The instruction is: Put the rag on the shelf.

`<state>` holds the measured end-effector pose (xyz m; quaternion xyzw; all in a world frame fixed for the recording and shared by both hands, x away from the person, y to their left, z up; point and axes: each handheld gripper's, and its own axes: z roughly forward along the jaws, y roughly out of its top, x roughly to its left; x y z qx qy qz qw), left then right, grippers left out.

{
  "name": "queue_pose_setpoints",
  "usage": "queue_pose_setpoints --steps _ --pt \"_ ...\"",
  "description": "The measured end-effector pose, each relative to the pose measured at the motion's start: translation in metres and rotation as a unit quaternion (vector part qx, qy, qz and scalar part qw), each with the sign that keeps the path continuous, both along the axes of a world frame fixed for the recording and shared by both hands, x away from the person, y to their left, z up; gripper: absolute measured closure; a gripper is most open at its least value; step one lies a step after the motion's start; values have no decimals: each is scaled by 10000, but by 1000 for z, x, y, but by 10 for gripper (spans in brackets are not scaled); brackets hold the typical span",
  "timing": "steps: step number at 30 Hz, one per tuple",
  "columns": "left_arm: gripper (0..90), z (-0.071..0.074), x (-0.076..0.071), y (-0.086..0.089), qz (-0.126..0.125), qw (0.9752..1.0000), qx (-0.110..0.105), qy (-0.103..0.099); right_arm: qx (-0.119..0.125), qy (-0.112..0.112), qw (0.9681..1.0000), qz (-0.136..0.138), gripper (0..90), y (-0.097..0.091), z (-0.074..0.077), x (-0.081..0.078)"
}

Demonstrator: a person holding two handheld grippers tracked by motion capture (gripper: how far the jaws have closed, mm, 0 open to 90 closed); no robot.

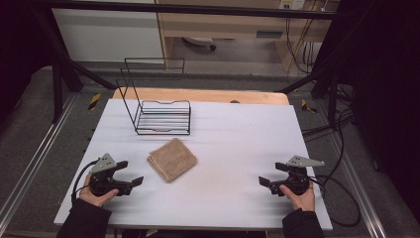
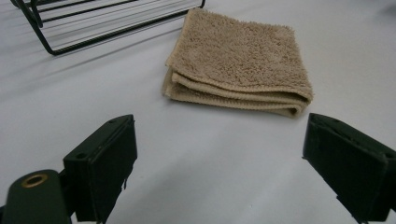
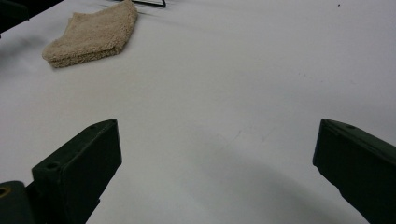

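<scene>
Two tongs, left [image 1: 130,177] and right [image 1: 269,179], agape and empty, low over white worktop [image 1: 233,144]; folded tan towel [image 1: 172,158] flat between wire rack [image 1: 161,116] and left tongs; likely pre-grasp, next reach towel edge.

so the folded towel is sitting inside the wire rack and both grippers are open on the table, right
Not quite. The folded towel is not inside the wire rack; it lies flat on the white table, in front of the rack and apart from it, as the high view shows. The rest holds: the left gripper and the right gripper are both open.
</scene>
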<state>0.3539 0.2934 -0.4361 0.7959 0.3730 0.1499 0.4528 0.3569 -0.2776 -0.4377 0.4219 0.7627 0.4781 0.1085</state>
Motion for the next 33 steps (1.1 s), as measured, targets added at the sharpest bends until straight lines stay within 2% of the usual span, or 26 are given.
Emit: queue_pose_setpoints --steps 8,19,25,29,33 --pt "100 1 -1 -3 18 10000 43 11 -15 27 10000 17 18 1 0 -1" --pt "108 3 -3 -24 -48 9998 145 96 -94 12 10000 4 18 3 -1 -1" --pt "157 5 -6 -40 -60 9997 181 145 -116 13 9999 -7 18 3 -1 -1" --pt "240 7 -7 -52 -130 9997 177 142 -127 41 9999 -12 19 3 -2 -1" --pt "297 7 -7 -64 -137 9996 138 220 -118 44 9999 -18 21 3 -2 -1"
